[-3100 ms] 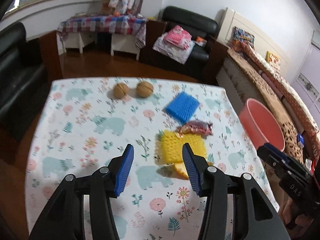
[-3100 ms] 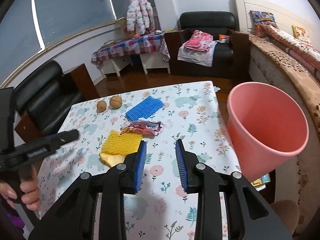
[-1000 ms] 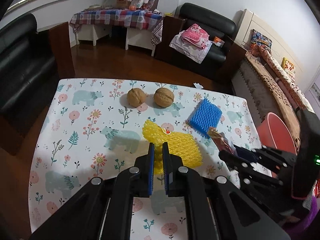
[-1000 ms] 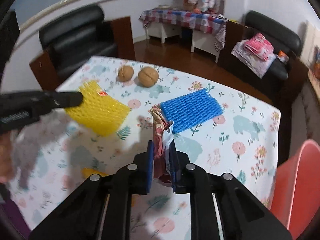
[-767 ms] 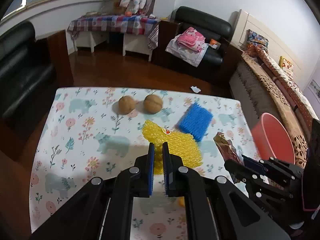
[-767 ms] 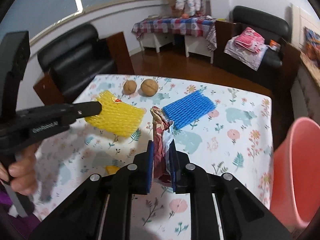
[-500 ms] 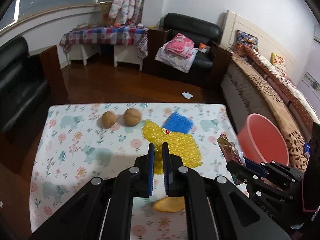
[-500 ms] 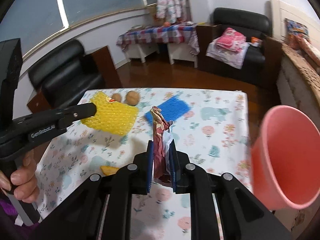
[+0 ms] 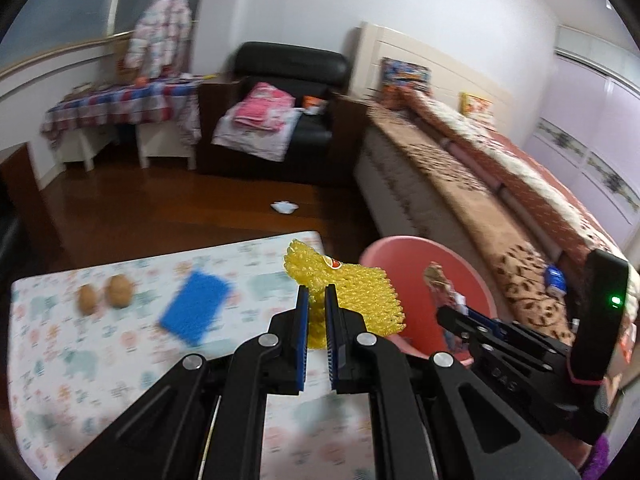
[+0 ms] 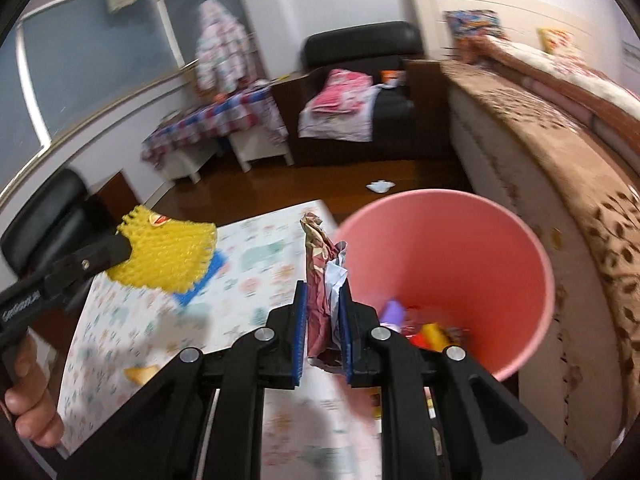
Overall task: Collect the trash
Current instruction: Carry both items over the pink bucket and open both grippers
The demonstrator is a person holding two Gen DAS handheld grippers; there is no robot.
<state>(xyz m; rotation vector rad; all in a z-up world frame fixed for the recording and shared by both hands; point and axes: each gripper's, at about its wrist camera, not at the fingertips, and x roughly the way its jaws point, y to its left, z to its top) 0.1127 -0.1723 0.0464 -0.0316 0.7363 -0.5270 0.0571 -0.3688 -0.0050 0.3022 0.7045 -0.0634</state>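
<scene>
Yellow foam net (image 9: pixel 352 296): clamped in left gripper (image 9: pixel 315 320), held above surface (image 9: pixel 80 360) edge, beside pink bin (image 10: pixel 460 240). Crumpled wrapper (image 10: pixel 324 280): pinched upright in right gripper (image 10: pixel 323 320), at bin rim. Blue foam net (image 9: pixel 196 308), two walnuts (image 9: pixel 106 292): on surface.

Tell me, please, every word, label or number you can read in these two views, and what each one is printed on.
"DAS": embossed on the right gripper body, left wrist view.
White lettering on the left gripper handle: starts "Gen", the rest too blurred to read.
Red sticker on the yellow foam net: unreadable.
Crumpled wrapper: print unreadable.
</scene>
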